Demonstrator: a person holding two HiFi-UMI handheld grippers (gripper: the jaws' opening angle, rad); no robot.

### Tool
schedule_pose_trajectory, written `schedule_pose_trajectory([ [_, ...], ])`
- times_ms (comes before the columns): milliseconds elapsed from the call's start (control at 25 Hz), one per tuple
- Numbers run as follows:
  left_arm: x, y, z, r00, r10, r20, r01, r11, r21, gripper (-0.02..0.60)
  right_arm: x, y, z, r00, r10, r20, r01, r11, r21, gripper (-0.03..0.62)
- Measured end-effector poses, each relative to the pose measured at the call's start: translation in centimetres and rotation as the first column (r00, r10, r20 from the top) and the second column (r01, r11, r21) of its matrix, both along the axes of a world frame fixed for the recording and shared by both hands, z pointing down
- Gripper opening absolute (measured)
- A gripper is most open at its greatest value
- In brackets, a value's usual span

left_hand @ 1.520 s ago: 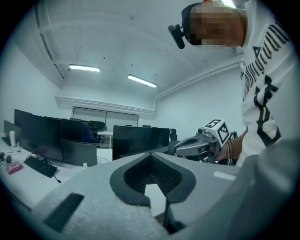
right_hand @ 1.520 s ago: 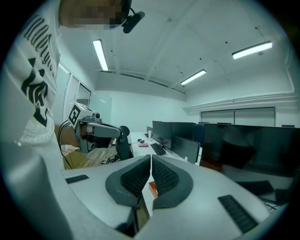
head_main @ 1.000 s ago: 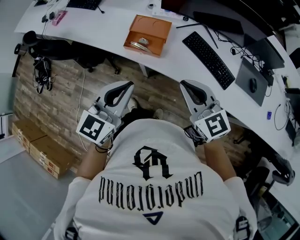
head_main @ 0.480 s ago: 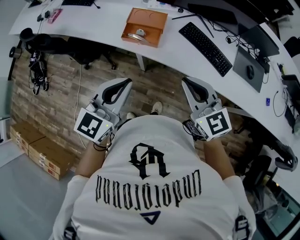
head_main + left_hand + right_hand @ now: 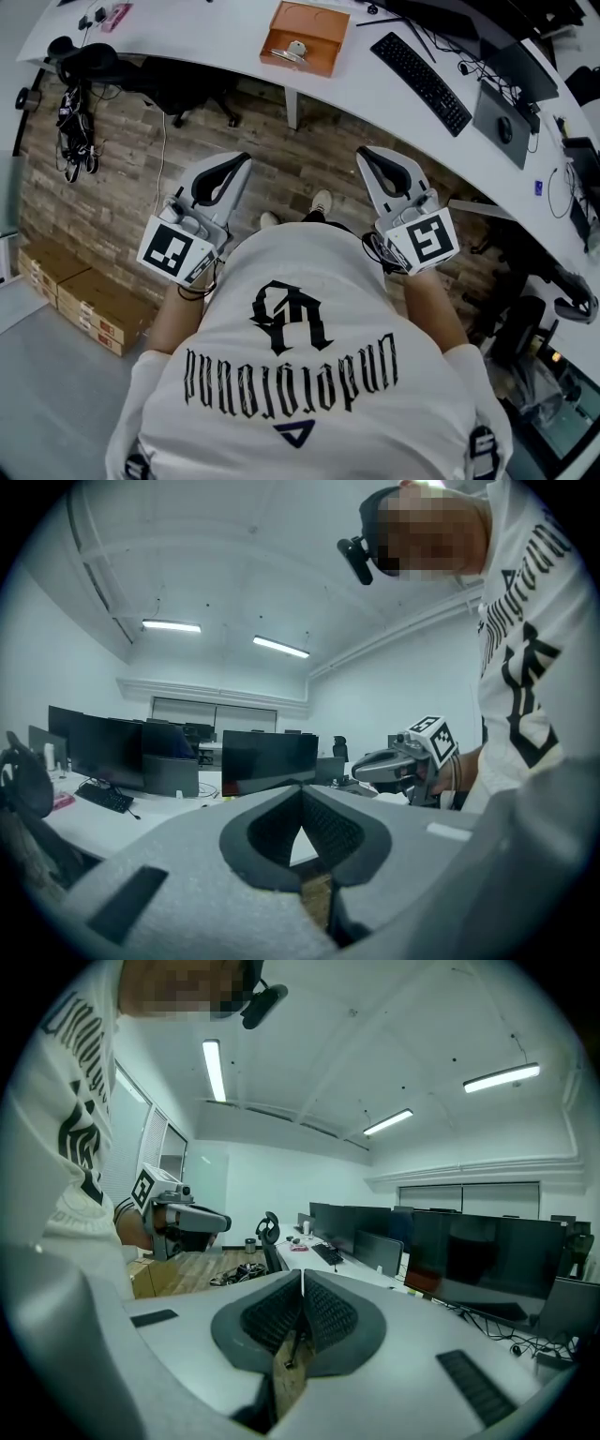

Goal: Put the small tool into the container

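**Grippers shut and empty, container far ahead on the desk**

Head view first: the person stands well back from the curved white desk (image 5: 225,37), with wooden floor between. The left gripper (image 5: 236,159) and right gripper (image 5: 366,153) are held at chest height, both pointing forward at the desk. The orange container (image 5: 314,23) sits on the desktop, well apart from both. It lies straight ahead, roughly midway between the two sets of jaws, so neither hand looks clearly nearer. A small metallic thing, probably the small tool (image 5: 294,49), lies in the container's front compartment. It's too small here to call its long axis. A black keyboard (image 5: 422,70) lies off to the container's right.

Over to the left gripper view: the jaws meet tip to tip with nothing between them. Dark monitors line the desk beyond, and the other gripper shows at the right.

Right gripper view now: same story, with the pads pressed together and holding nothing. The container isn't in sight from here.

My read: the tool looks to be housed already. Any further move means stepping forward to close that gap.
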State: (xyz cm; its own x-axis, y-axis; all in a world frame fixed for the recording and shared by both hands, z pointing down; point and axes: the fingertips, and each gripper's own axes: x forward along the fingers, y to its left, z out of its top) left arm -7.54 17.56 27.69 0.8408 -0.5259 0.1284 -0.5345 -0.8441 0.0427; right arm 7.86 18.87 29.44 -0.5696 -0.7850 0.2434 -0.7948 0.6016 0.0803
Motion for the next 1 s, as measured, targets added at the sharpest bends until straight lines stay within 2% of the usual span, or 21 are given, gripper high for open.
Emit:
schedule_pose_trajectory([
  [400,-6.1,2.6,0.8,1.0,0.011,0.003,-0.011,1.0,-0.008,0.014,-6.5,3.3,0.2,1.0,0.013,0.013,-0.013,1.0,0.007,0.02],
  [640,-7.7,3.9,1.6,1.0,0.03,-0.003,-0.03,0.999,-0.017,0.014,-9.3,4.8,1.0,1.0,0.009,0.025,-0.009,1.0,0.003,0.02],
  [1000,-9.1,4.3,2.0,0.999,0.045,-0.016,-0.046,0.998,-0.035,0.014,-10.6,5.1,0.6,1.0,0.025,0.008,-0.025,1.0,0.0,0.02],
])
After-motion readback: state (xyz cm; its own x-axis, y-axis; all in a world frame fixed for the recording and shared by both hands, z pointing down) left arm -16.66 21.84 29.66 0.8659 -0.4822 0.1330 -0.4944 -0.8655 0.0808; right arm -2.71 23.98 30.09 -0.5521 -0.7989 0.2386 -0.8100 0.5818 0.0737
